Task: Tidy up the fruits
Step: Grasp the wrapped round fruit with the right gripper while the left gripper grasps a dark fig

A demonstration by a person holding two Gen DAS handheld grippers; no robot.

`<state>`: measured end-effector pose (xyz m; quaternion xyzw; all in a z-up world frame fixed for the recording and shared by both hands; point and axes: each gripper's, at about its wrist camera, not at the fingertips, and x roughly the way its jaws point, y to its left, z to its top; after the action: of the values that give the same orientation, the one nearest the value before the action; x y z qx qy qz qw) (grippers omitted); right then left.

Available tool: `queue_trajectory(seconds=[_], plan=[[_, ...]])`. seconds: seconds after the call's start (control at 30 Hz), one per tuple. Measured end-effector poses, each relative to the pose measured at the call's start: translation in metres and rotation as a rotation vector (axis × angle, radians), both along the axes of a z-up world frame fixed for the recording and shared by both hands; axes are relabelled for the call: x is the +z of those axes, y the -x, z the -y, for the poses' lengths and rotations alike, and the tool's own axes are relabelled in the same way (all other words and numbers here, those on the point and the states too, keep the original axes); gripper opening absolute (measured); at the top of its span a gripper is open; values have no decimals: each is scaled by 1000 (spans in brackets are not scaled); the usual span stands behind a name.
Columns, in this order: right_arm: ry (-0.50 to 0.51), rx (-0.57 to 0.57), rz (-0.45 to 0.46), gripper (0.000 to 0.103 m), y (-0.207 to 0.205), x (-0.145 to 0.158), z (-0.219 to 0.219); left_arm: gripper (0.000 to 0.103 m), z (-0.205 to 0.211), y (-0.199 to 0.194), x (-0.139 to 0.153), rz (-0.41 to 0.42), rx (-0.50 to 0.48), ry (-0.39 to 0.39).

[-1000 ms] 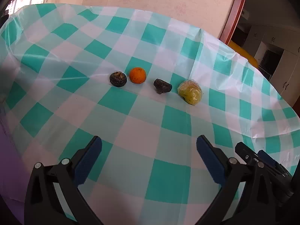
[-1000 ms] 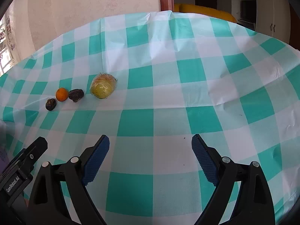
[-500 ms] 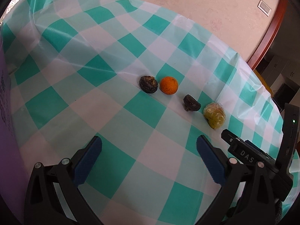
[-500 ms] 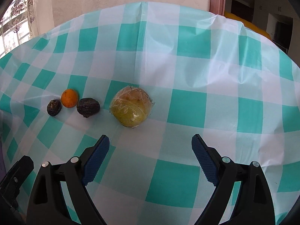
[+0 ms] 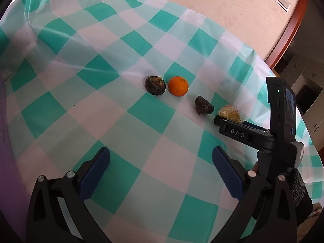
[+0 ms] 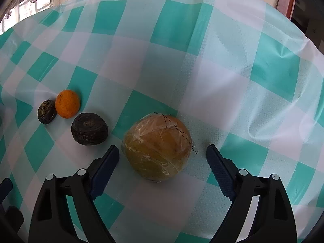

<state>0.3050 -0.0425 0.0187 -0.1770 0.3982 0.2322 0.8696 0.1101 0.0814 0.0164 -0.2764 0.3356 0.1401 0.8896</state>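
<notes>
Four fruits lie in a row on the teal-and-white checked tablecloth [image 5: 141, 113]. From the left they are a small dark wrinkled fruit [image 5: 155, 85], an orange [image 5: 178, 86], a second dark fruit [image 5: 203, 105] and a yellow fruit in clear film [image 5: 229, 112]. In the right wrist view, my right gripper [image 6: 162, 150] straddles the film-wrapped yellow fruit [image 6: 158, 137]. Its jaws are closing, with a small gap still showing at each blue pad [image 6: 105, 168]. To its left lie the larger dark fruit [image 6: 89, 128], the orange [image 6: 67, 103] and the small dark fruit [image 6: 47, 112]. My left gripper [image 5: 161, 151] hangs open and empty over the cloth, short of the row.
The right tool's black housing [image 5: 263, 137] crosses the left wrist view just before the wrapped fruit. A pink wall [image 5: 222, 10] and a red-brown door frame [image 5: 287, 30] stand behind the table. A purple surface [image 5: 4, 141] borders the left edge. A window [image 6: 30, 4] is at upper left.
My right gripper has travelled to the wrapped yellow fruit, now straddles it, and its jaws have narrowed. The left view has rolled, and the right tool has come into it.
</notes>
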Motion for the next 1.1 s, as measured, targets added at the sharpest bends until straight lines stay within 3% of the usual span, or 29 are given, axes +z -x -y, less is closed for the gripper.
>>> queue_trajectory(seconds=[0.03, 0.17, 0.43, 0.57, 0.77, 0.87, 0.93, 1.0, 1.1], plan=[[-2, 14, 11, 64, 2, 1, -1, 101, 0, 0, 0, -4, 0, 2], [-15, 4, 49, 62, 11, 5, 5, 101, 4, -5, 0, -28, -11, -22], [-453, -303, -19, 62, -3, 16, 99, 101, 23, -62, 2, -41, -100, -47], [-578, -342, -14, 62, 1, 16, 122, 97, 26, -102, 1, -78, -103, -67], [-622, -301, -17, 62, 2, 19, 133, 78, 33, -141, 2, -110, -118, -127], [-635, -286, -17, 62, 5, 22, 146, 62, 38, -155, 2, -146, -111, -180], [-638, -285, -20, 62, 6, 20, 151, 40, 43, -160, 2, -180, -97, -228], [-638, -284, -22, 62, 7, 20, 149, 40, 45, -161, 3, -183, -97, -239], [-646, -286, -17, 62, 8, 20, 148, 40, 26, -147, 4, -117, -50, -142]])
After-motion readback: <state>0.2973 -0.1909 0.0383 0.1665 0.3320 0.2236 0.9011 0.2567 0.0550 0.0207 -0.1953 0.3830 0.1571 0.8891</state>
